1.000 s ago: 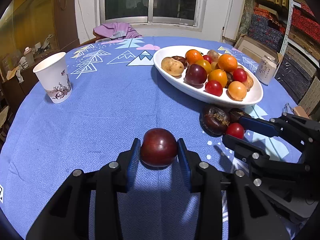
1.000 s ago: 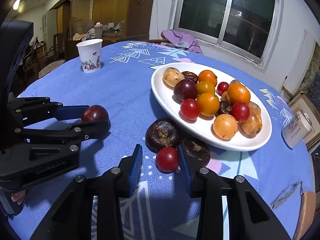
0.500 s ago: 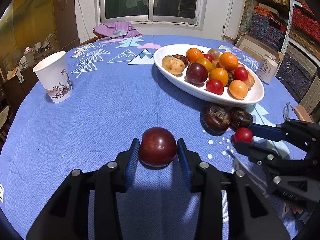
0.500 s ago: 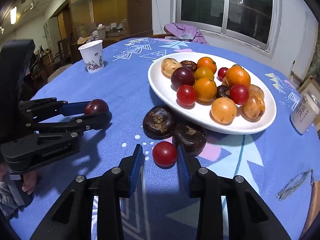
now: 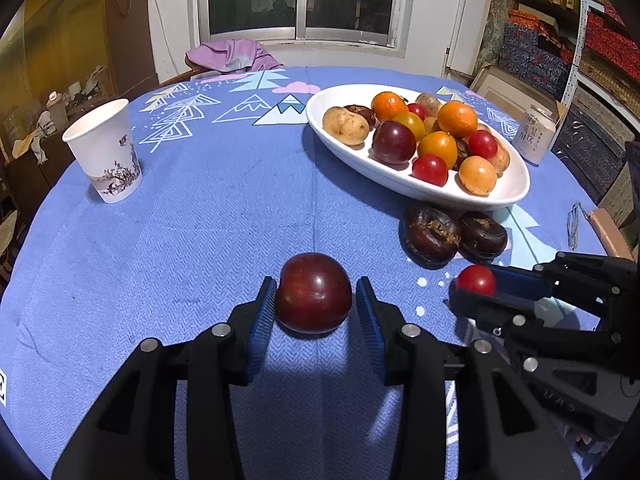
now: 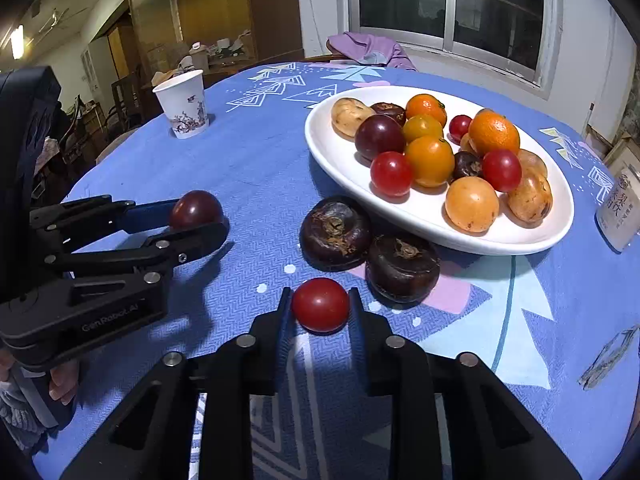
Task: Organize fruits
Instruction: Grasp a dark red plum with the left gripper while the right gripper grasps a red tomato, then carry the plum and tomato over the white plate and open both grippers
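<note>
A dark red plum (image 5: 313, 292) rests on the blue tablecloth between the pads of my left gripper (image 5: 316, 286). Those jaws are opening: the left pad touches the plum and a thin gap shows at the right pad. My right gripper (image 6: 320, 298) has its jaws closing on a small red tomato (image 6: 320, 305), both pads against it, low over the cloth. Two dark brown fruits (image 6: 335, 232) lie just beyond it. Behind them a white oval plate (image 6: 440, 236) holds several oranges, tomatoes, a plum and brown fruits. The right wrist view shows the left gripper (image 6: 200, 220) with the plum (image 6: 196, 209).
A paper cup (image 5: 104, 152) stands at the far left of the round table. A drink can (image 5: 534, 132) stands right of the plate (image 5: 400, 188). A purple cloth (image 5: 232, 54) drapes a chair beyond the table. A person's hand (image 6: 60, 384) holds the left gripper.
My right gripper drew back from the two dark fruits with the tomato between its pads and closed on it. The left gripper stayed put and its right pad came slightly off the plum.
</note>
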